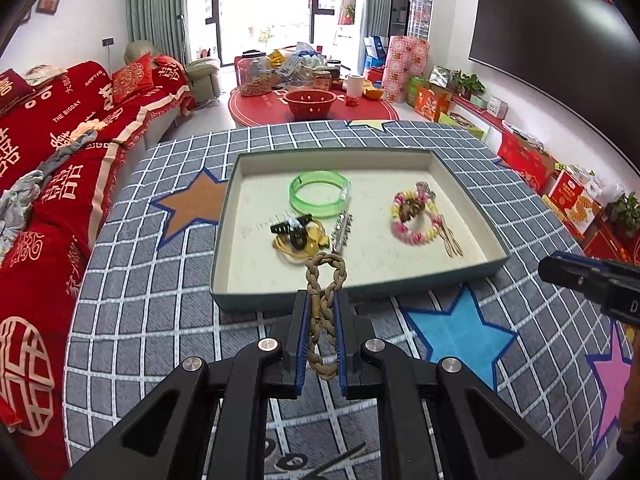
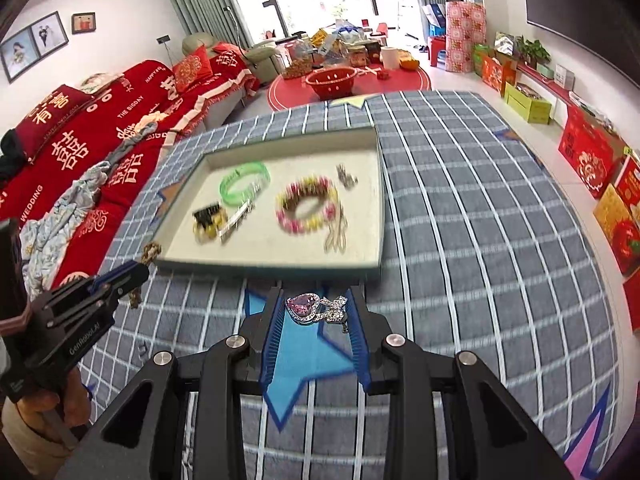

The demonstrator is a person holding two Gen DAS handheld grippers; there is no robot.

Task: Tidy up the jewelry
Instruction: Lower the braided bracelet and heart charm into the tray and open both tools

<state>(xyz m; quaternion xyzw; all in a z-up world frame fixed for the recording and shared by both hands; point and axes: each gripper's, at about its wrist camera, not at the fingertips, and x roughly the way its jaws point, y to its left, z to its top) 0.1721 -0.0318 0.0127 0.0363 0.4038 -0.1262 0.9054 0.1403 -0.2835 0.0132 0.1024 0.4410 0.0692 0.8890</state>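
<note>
Both pieces are lifted and in transit toward the shallow tray [image 1: 472, 196] on the checked tabletop [image 1: 160, 280]; neither has yet been set down. The left hand-held gripper [image 1: 322, 308] is clamped narrowly on a braided cord bracelet [image 1: 324, 280], whose loop stands out beyond the fingertips above the tray's near wall. The right hand-held gripper [image 2: 318, 304] holds a pink heart-stone pendant [image 2: 303, 307] with a silver bow ornament between its blue pads, just short of the tray's near edge. Already lying in the tray are a green bangle [image 1: 320, 194], a pink-and-yellow bead bracelet [image 1: 414, 216], a black hair claw [image 1: 290, 226] over a yellow item, and a metal clip [image 1: 340, 232]. In my judgement the next move calls for carrying each piece over the near wall to a bare patch of the lining and releasing it clear of the other items. Limitations: the right wrist view is motion-blurred, so tray contents are indistinct there; any chain on the pendant cannot be made out; the yellow item under the claw is not identifiable.
</note>
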